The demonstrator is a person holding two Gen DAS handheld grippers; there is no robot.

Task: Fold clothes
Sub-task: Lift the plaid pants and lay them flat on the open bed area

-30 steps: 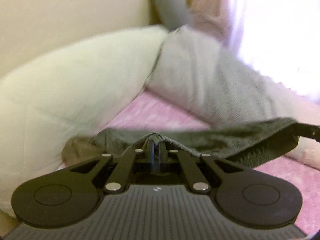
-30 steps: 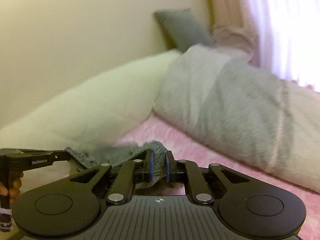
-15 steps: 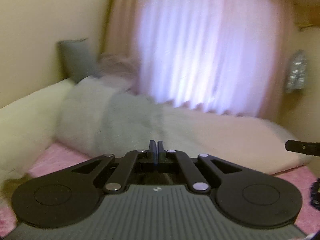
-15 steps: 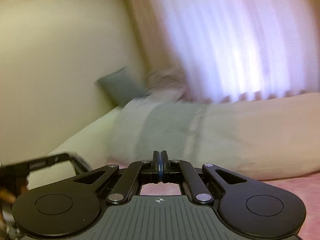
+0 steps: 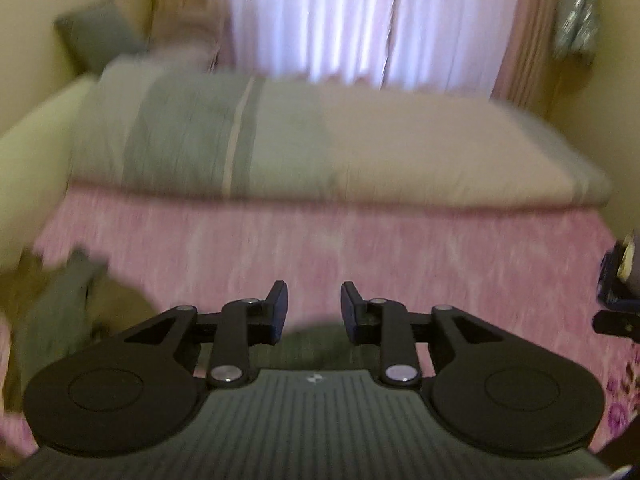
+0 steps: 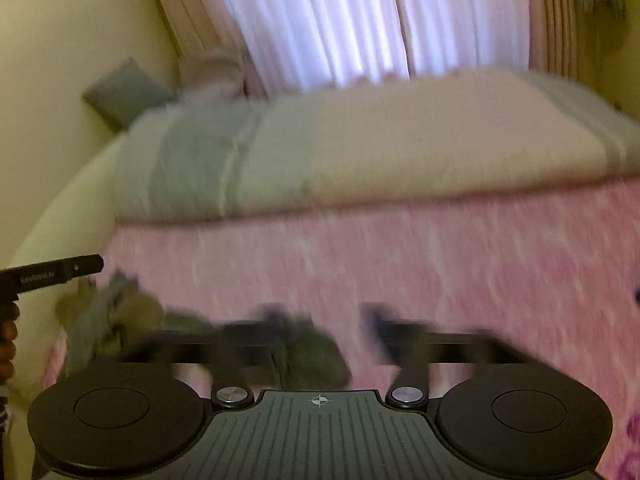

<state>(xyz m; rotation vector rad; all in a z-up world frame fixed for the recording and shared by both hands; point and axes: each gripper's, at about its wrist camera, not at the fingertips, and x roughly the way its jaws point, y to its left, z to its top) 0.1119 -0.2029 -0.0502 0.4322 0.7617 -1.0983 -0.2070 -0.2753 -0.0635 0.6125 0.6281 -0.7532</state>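
Both grippers opening, nothing gripped.
Left gripper [image 5: 314, 306] and right gripper [image 6: 324, 330] are being spread over garment [image 6: 316, 350], lower centre; judged soft, light; edges to be pinched.

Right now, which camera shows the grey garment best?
The right wrist view: the garment lies crumpled on the pink bedspread at lower left, blurred but mostly visible, running behind the opening right gripper. The left wrist view shows only a blurred strip of the garment at the left edge.
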